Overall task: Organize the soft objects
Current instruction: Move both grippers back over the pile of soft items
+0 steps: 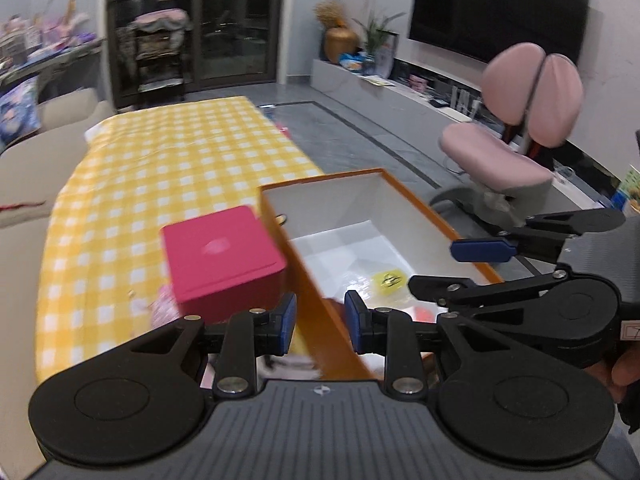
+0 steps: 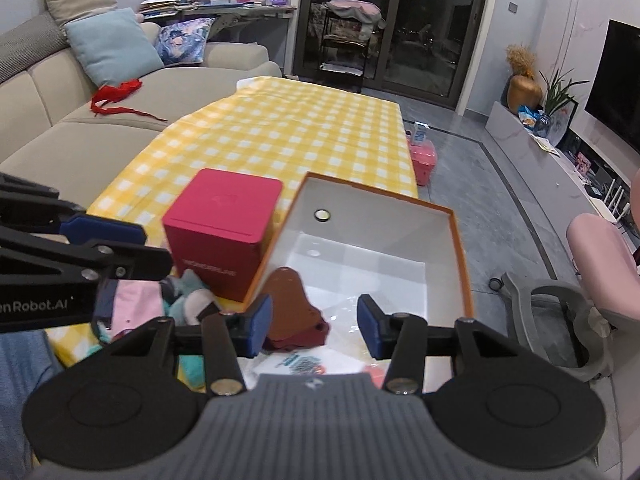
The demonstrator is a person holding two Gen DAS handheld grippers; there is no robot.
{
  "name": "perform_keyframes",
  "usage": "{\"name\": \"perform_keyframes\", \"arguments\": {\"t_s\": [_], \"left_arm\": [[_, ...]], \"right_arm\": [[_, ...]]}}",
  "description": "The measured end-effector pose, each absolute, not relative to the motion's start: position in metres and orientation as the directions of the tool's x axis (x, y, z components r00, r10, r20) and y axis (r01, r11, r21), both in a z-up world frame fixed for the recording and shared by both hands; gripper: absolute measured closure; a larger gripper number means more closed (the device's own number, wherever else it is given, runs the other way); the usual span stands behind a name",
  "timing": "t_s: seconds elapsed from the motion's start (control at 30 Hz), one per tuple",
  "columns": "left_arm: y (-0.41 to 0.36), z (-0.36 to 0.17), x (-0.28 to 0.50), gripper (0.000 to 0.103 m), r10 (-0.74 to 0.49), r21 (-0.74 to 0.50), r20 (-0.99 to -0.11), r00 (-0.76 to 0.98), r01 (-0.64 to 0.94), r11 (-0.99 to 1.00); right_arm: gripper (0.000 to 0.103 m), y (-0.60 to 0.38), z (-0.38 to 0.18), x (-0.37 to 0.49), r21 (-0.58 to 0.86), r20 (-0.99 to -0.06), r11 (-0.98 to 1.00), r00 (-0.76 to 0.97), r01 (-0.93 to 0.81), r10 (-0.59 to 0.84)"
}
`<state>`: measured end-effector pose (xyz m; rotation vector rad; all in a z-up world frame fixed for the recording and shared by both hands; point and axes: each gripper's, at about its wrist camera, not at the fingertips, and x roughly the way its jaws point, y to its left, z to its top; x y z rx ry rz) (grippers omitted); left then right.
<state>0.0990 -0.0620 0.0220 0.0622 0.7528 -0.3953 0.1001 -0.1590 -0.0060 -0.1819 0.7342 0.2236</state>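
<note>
An open orange box (image 1: 416, 196) (image 2: 460, 240) with a white inside stands at the near right end of the yellow checked table (image 1: 160, 160) (image 2: 300, 128). Inside lie a dark red soft item (image 2: 294, 312) and clear plastic-wrapped items (image 1: 386, 280) (image 2: 308, 362). A pile of soft toys (image 2: 188, 308) in pink and teal lies left of the box, partly hidden. My left gripper (image 1: 320, 320) is open and empty, straddling the box's left wall. My right gripper (image 2: 314, 330) is open and empty over the box's near end, above the red item.
A closed pink-red box (image 1: 224, 256) (image 2: 224, 224) stands left of the orange box. A beige sofa (image 2: 80, 120) runs along the table's left. A pink chair (image 1: 516, 120) (image 2: 600, 248) stands on the right. A pink basket (image 2: 424, 160) sits on the floor.
</note>
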Motion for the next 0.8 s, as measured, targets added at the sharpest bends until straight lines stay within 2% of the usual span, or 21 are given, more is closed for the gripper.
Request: {"name": "perform_keyframes", "arguments": {"t_s": [0.47,0.8], "left_arm": [[0.010,0.004,0.056,0.071,-0.188,-0.113,-0.726,0.662,0.154,0.981],[0.060,-0.003,0.041,0.071,-0.157,-0.160,-0.724,0.672,0.057,0.985]], "right_arm": [[0.056,-0.105,-0.020,0.073,0.013,-0.707,0.942,0.664,-0.334,0.245],[0.056,-0.065,-0.025,0.082,0.049,-0.725,0.919,0.618,-0.392,0.303]]}}
